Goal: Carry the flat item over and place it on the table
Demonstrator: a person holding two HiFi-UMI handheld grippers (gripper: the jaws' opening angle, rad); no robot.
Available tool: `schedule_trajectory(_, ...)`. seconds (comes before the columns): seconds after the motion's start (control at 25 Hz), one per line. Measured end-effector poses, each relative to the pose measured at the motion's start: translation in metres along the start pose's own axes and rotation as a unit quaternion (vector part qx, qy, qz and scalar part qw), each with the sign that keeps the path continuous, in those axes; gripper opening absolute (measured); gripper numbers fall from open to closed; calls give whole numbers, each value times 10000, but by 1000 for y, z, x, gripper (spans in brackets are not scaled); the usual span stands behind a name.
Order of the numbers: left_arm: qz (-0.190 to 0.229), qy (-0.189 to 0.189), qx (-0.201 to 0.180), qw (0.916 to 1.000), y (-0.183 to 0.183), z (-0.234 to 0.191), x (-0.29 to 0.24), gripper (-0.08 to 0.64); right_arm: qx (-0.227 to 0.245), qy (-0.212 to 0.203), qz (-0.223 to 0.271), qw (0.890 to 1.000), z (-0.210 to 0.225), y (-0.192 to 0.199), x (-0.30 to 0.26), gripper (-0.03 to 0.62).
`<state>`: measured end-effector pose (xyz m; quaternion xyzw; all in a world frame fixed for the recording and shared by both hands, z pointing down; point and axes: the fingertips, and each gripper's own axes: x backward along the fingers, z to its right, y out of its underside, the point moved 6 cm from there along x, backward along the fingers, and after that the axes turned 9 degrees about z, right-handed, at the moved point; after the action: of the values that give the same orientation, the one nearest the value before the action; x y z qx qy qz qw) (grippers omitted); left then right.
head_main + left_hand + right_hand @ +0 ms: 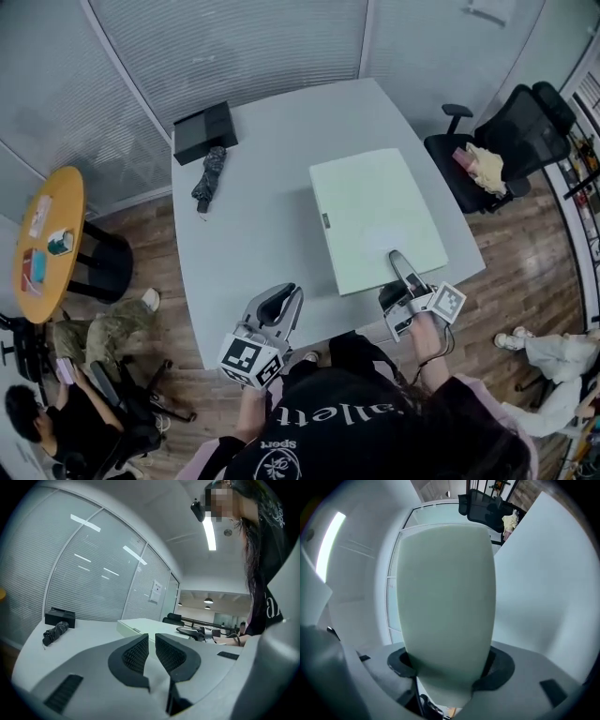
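Clamping pale green flat box (375, 220), right hand-held gripper (399, 260) over table (244, 234), left hand-held gripper (281, 298) closed, empty

In the right gripper view, both pads (397, 663) are largely covered by the box (447, 606). In the head view, the box's near corner is hidden under the right gripper (398, 258). The items on the round table (52, 202) are too small to be identified. 1 person (551, 356) is cut off by the right edge.
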<state>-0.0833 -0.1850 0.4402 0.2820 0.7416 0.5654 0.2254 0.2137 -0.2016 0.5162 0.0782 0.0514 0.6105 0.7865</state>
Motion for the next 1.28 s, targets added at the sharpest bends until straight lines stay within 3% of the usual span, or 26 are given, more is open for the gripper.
schedule_trajectory(0.44, 61, -562, -263, 9981, -20, -10, -57, 61, 168, 532, -490, 9972, 70, -97, -124, 298)
schedule_trajectory(0.72, -56, -942, -286, 9951, -14, -7, -69, 61, -109, 837, -458, 9954, 116, -135, -191, 298)
schedule_trajectory(1.08, -21, -1266, -318, 9914, -17, -13, -72, 61, -728, 1059, -143, 9916, 149, -143, -232, 298)
schedule_trajectory(1.28, -93, -1373, -356, 9899, -15, -12, -70, 61, -551, 1568, -98, 9860, 164, -137, -240, 301)
